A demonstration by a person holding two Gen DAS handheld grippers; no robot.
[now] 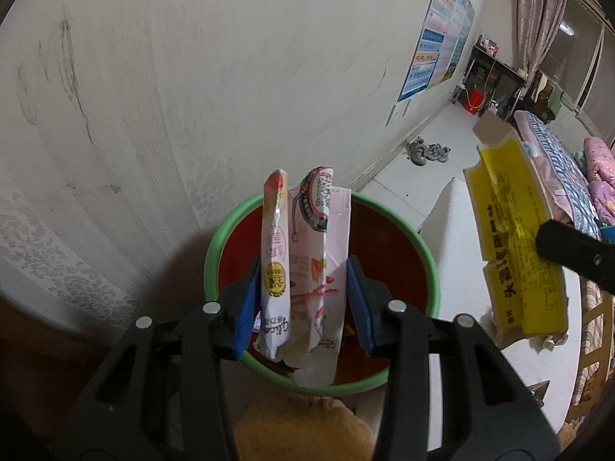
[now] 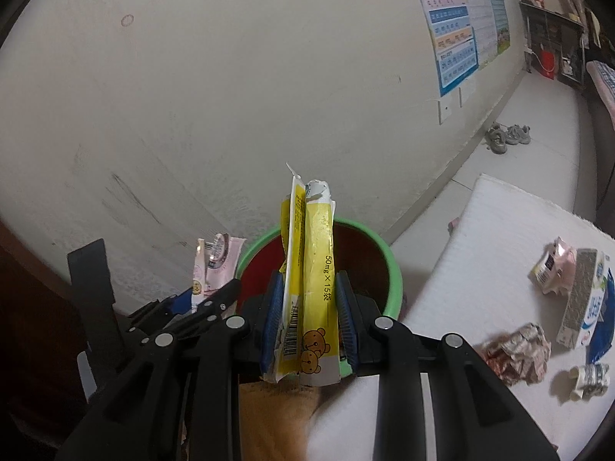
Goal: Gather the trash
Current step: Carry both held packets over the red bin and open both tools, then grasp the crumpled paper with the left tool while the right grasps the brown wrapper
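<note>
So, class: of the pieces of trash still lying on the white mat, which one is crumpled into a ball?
The reddish-white crumpled wrapper, nearest the right gripper. The blue-and-white carton and pink carton beyond it keep their boxy shapes.

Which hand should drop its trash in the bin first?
Probably the left. The left gripper holds its pink box right above the green-rimmed bin. The right gripper's yellow box seems nearer the bin's edge.

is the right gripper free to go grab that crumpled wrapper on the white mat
Probably not yet. The right gripper is shut on a yellow box over the bin. The crumpled wrapper lies uncovered on the mat, so the path looks free once the box drops.
</note>
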